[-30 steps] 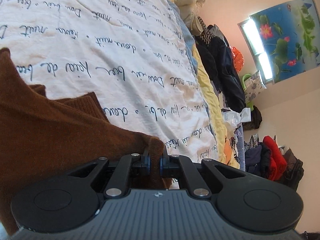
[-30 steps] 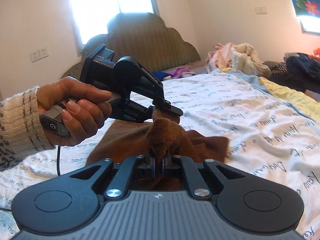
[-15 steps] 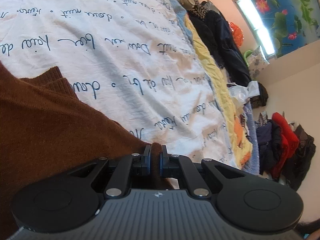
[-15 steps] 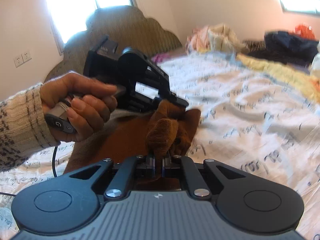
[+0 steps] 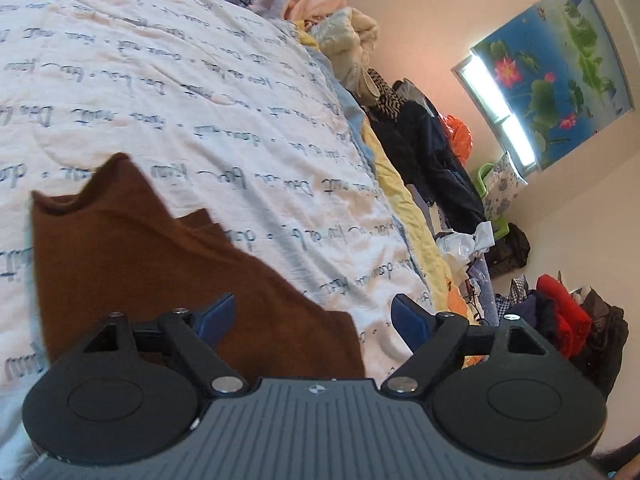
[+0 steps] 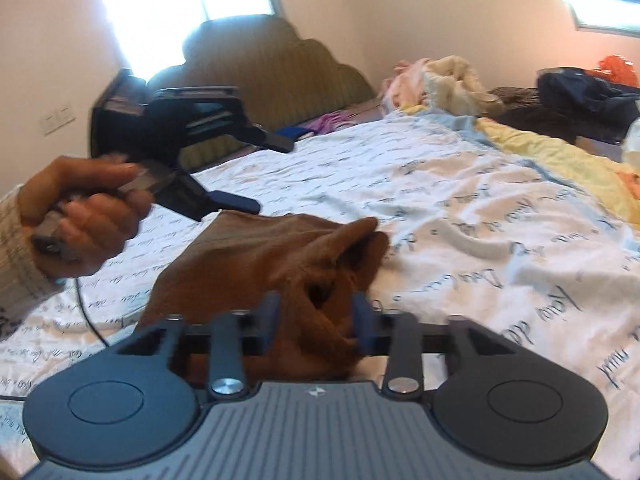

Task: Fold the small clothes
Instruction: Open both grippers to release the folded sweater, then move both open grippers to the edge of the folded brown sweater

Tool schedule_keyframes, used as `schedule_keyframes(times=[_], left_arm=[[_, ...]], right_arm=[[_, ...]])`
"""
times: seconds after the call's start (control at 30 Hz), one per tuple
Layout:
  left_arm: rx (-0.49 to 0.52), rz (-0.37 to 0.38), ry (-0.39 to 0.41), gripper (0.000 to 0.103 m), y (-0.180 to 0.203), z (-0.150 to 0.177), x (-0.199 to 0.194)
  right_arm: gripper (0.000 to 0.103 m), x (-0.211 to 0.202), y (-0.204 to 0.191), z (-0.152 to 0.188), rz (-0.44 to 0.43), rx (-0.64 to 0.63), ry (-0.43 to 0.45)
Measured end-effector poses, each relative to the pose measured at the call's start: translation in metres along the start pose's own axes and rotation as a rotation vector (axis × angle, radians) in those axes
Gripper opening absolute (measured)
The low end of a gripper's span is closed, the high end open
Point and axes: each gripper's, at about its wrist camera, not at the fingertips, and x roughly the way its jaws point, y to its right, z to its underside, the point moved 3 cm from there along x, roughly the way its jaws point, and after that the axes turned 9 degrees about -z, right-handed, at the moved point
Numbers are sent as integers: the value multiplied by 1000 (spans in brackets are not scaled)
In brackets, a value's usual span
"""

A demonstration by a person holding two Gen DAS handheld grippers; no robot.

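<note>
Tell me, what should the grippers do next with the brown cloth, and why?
Probably draw the right gripper back off the cloth. Its jaws are opening, but a bunched fold sits between them. The left gripper is opening too, with nothing pinched, and the cloth lies folded on the bed.

Sweater (image 6: 256, 252) flat on quilt (image 6: 460, 208); headboard (image 6: 272, 68) behind; clothes pile (image 6: 444, 80) at quilt's far right; left gripper (image 6: 256, 172) above sweater's left edge.
</note>
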Motion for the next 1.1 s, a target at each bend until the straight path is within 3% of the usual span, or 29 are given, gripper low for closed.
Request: schedule_keyframes(times=[0.2,0.3,0.37,0.43,0.6,0.7,0.83,0.93,1.0,1.03,1.1], left_arm=[[-12,-121,25,82,-47,2,-4],[53,-256,43,74,-62,1,13],[69,-287,95,70,-72,2,17],[99,-311,108,70,-72,0,15],[67,-321,134,72,-65,4,-16],[57,-230,166,81,-47,20,-45],[60,-150,126,85,-27,70,-59],[100,-221,122,85,-28,109,-50],[104,-269,82,85,-39,127,-35],[131,-309,101,85,-43,131,-32],[142,-311,102,84,-45,128,-35]], right_arm=[[29,58,-8,-32,-72,-94,-21],[26,102,2,-40,-2,-125,-127],[26,126,17,-33,26,-119,-190],[26,130,28,-31,14,-74,-164],[27,89,36,-42,-62,61,-82],[28,51,28,-32,-87,92,-52],[28,30,11,-9,-107,52,-83],[27,38,6,5,-92,15,-125],[26,60,11,13,-26,0,-194],[26,67,12,15,-28,-20,-183],[26,76,11,13,-25,-39,-192]])
